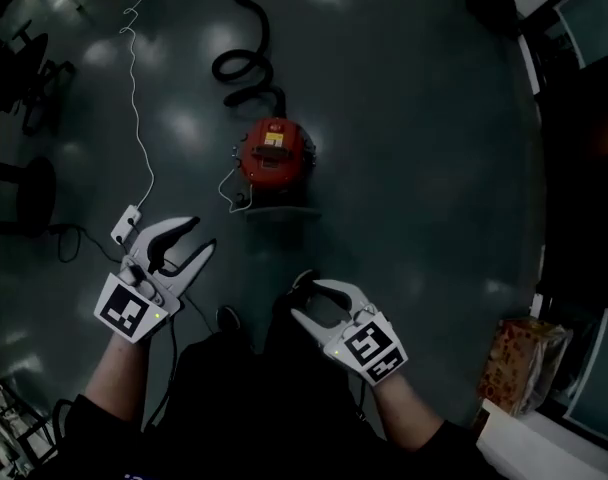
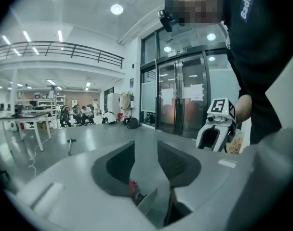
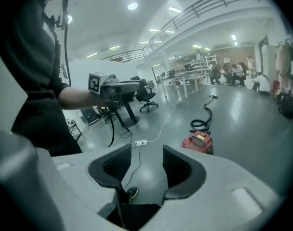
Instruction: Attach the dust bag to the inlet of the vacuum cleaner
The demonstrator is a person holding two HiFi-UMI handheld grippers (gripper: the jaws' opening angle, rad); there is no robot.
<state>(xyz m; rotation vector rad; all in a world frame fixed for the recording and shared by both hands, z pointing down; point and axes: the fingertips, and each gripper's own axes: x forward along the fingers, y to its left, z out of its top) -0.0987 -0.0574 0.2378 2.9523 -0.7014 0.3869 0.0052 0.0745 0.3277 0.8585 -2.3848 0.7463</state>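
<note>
The red drum-shaped vacuum cleaner [image 1: 274, 154] stands on the dark glossy floor [image 1: 414, 168], with its black hose [image 1: 246, 68] coiled just beyond it. Both grippers hang well short of the vacuum cleaner, on the person's side of it. The left gripper [image 1: 199, 236] has its fingers partly apart, released, with nothing between them. The right gripper [image 1: 302, 296] likewise has its fingers apart and empty.

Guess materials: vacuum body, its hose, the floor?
Vacuum body: red with some sheen, likely painted metal or hard plastic; it catches highlights. Hose: black, probably flexible plastic or rubber; it lies in loose coils. Floor: dark, smooth, glossy coating, perhaps epoxy; ceiling lights mirror in it.
</note>
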